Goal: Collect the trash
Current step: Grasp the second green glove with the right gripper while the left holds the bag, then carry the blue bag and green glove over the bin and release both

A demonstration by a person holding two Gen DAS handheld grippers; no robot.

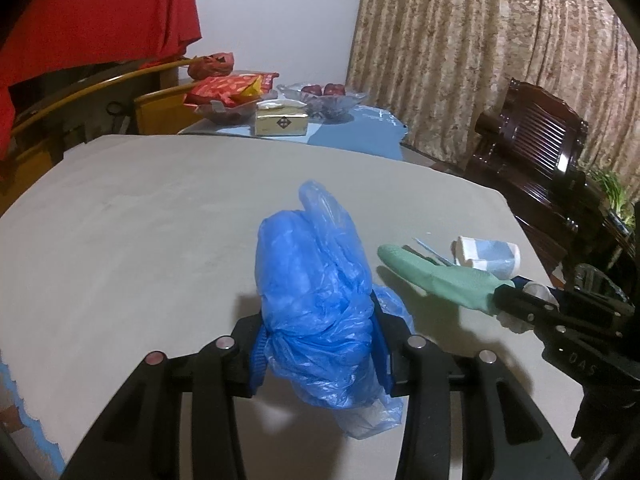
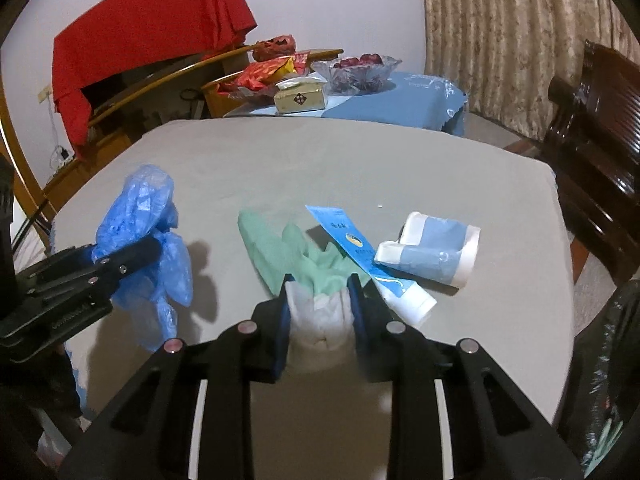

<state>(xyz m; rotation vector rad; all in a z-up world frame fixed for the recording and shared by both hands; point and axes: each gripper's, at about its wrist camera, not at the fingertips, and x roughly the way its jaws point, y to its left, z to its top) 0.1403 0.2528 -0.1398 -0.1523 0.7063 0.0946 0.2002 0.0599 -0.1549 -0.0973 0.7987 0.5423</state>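
My left gripper [image 1: 320,320] is shut on a crumpled blue plastic bag [image 1: 316,280], which it holds just above the grey table [image 1: 160,220]. The same blue bag [image 2: 148,216] shows at the left of the right wrist view, in the left gripper [image 2: 150,246]. My right gripper [image 2: 320,292] is shut on the white cuff of a green glove [image 2: 280,248], lifted slightly off the table. In the left wrist view the glove [image 1: 432,276] sticks out leftward from the right gripper [image 1: 506,300]. A blue-and-white toothpaste tube [image 2: 360,256] and a crushed blue-and-white paper cup [image 2: 436,256] lie on the table just right of the glove.
Behind the grey table stands a blue-clothed table [image 2: 420,100] with a tissue box [image 2: 300,98], a glass fruit bowl [image 2: 356,70] and red snack packets [image 2: 272,72]. A dark wooden chair [image 2: 592,140] is at the right. Black plastic [image 2: 616,360] hangs by the table's right edge.
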